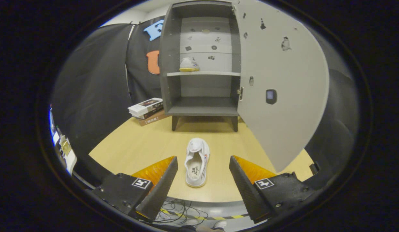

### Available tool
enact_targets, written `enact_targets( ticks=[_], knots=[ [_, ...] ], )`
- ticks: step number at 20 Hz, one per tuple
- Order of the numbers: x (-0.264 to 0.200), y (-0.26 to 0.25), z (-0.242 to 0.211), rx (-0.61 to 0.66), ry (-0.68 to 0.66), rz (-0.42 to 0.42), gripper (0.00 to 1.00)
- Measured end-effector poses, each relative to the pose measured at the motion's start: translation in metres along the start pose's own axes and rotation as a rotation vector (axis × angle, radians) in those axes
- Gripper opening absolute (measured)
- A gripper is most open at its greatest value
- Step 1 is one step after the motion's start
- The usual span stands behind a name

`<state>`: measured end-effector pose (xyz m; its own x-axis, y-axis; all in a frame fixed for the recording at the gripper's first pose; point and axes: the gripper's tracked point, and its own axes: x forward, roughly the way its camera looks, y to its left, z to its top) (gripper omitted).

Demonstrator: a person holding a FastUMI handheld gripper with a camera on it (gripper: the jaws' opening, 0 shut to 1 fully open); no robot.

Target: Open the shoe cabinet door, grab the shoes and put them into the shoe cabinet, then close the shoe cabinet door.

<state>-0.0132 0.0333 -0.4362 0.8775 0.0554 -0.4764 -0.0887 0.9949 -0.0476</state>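
Looking forward along the fingers, I see the gripper [203,174] spread wide apart, clamped on nothing. A white shoe [197,162] lies on the wooden table [134,148] just ahead of the fingers and in line with the gap between them, heel toward me, toe pointing at 12 o'clock. Neither finger touches it.

Beyond the shoe, at 12 o'clock, stands the grey shoe cabinet [202,64] on short legs, well apart from the shoe. Its door [280,83] is swung open to the 2 o'clock side, hinged on the cabinet's right edge, with a small dark handle plate on its face. Inside I count 1 middle shelf, and on it sits a second shoe [189,65], white with a yellowish sole, toward the shelf's left end. The lower compartment holds nothing I can see.

At 10 o'clock from the shoe, a stack of books [147,110] rests on the table just beside the cabinet's left foot. Loose cables [178,212] lie on the floor below the table's near edge.
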Motion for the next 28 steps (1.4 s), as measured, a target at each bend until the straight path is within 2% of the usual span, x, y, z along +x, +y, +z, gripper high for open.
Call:
enact_targets(
  ticks=[6, 12, 20, 22, 23, 24, 25, 28],
  knots=[
    [0.072, 0.037, -0.02, -0.023, 0.067, 0.041, 1.0],
    [0.129, 0.041, -0.058, 0.024, 0.216, 0.04, 1.0],
    [0.191, 0.04, -0.059, 0.005, 0.221, 0.022, 1.0],
    [0.2, 0.037, -0.061, -0.006, 0.221, 0.011, 0.94],
    [0.201, 0.034, -0.06, -0.021, 0.206, 0.005, 0.84],
    [0.202, 0.03, -0.061, -0.043, 0.202, -0.001, 0.8],
    [0.2, 0.023, -0.059, -0.063, 0.193, -0.017, 0.67],
    [0.198, 0.028, -0.059, -0.033, 0.204, 0.04, 0.33]
  ],
)
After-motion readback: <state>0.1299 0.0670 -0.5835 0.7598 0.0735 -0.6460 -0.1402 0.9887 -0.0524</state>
